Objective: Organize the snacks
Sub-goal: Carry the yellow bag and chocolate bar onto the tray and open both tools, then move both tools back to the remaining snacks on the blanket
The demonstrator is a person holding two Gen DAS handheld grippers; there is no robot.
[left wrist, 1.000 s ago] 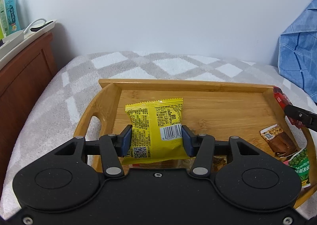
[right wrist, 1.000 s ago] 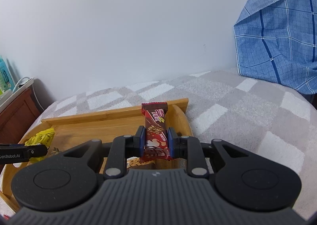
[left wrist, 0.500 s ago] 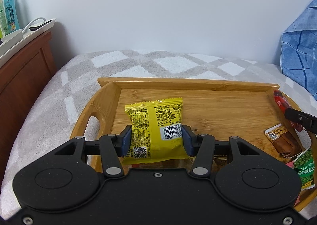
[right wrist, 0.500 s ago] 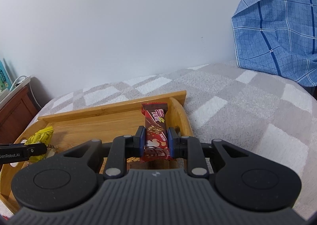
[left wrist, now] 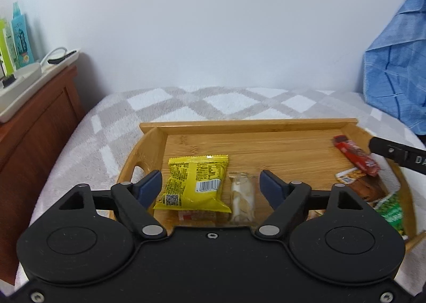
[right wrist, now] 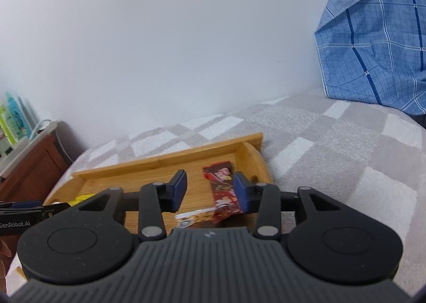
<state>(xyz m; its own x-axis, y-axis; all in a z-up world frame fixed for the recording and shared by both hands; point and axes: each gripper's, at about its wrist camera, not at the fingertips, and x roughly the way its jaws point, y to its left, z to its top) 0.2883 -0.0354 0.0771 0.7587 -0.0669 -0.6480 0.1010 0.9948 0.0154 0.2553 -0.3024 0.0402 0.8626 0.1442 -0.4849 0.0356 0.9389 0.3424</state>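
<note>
A yellow snack packet [left wrist: 195, 183] lies on the wooden tray [left wrist: 247, 125], resting on other small snacks. My left gripper [left wrist: 210, 189] is open around it, its blue pads clear of the packet. A clear-wrapped pale snack [left wrist: 241, 200] lies just right of the packet. My right gripper [right wrist: 210, 189] is open over the tray's right end [right wrist: 250, 153]. The red chocolate bar [right wrist: 223, 188] lies loose between its fingers, close to the right pad; it also shows in the left wrist view [left wrist: 355, 155].
A brown nut packet [left wrist: 359, 183] and a green packet [left wrist: 391, 212] lie at the tray's right side. The tray sits on a grey-white checked blanket [left wrist: 119, 121]. A wooden cabinet [left wrist: 34, 121] stands left, and a blue plaid cloth [right wrist: 378, 36] hangs right.
Both grippers have opened. The yellow packet has dropped from my left gripper onto the tray, and the red bar has dropped from my right gripper.
</note>
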